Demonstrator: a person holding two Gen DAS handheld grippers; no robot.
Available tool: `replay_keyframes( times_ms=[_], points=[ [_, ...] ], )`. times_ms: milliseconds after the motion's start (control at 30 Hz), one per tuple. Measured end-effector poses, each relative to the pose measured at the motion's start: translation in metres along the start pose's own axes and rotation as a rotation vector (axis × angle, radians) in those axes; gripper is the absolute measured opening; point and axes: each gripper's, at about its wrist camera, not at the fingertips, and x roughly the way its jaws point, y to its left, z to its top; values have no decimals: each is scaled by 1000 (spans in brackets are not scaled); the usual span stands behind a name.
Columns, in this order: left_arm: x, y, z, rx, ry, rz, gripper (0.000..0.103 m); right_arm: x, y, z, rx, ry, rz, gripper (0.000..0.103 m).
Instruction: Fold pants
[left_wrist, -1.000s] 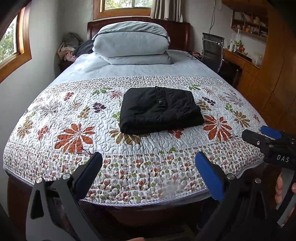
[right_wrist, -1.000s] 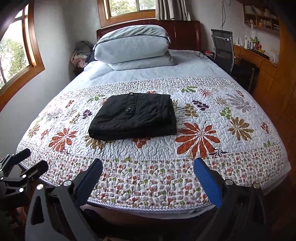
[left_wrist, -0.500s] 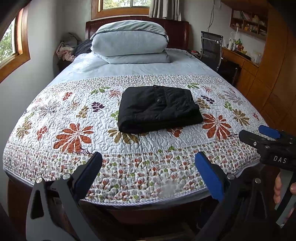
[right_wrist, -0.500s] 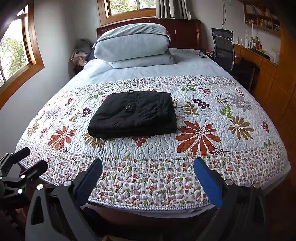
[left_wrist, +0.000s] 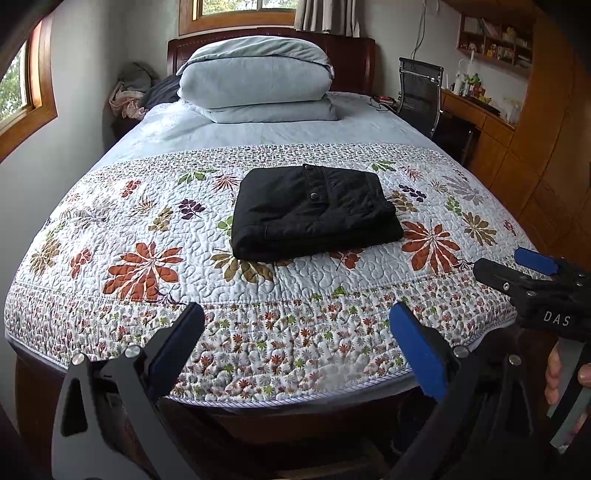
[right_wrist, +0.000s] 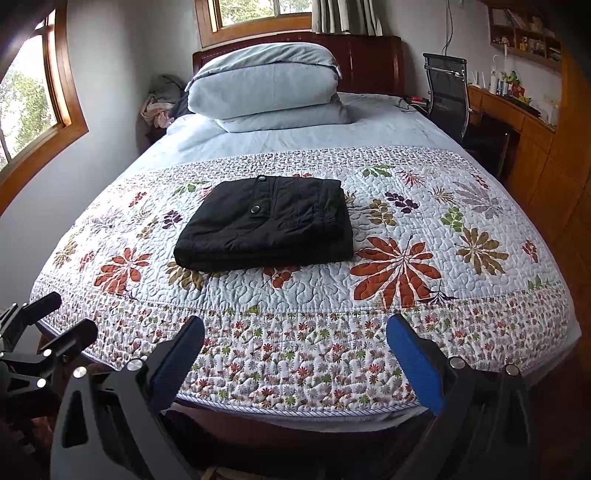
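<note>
Black pants (left_wrist: 314, 212) (right_wrist: 266, 223) lie folded into a compact rectangle in the middle of the leaf-patterned quilt (left_wrist: 147, 221) (right_wrist: 424, 229), a snap button facing up. My left gripper (left_wrist: 295, 347) hovers open in front of the bed's foot edge, well short of the pants, holding nothing. My right gripper (right_wrist: 295, 350) is likewise open and empty before the foot edge. From the left wrist view the right gripper (left_wrist: 517, 269) shows at the right border with a hand on its handle; from the right wrist view the left gripper (right_wrist: 48, 325) shows at the lower left.
Stacked pale blue bedding (left_wrist: 255, 81) (right_wrist: 266, 88) sits at the headboard. A black office chair (left_wrist: 421, 92) (right_wrist: 447, 92) and a wooden desk (left_wrist: 480, 114) stand right of the bed. Clothes are heaped (left_wrist: 129, 96) at the far left corner. Wooden cabinets (left_wrist: 546, 140) line the right wall.
Both views have drifted only slightly; the pants stay folded in the same spot and both grippers stay open, back from the bed.
</note>
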Motion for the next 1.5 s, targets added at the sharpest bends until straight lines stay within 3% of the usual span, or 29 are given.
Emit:
replay_keyframes(
  times_ms=[1500],
  points=[
    [4,1,3,11,3,4,100,4,-2,0,1,4,-5,99]
  ],
)
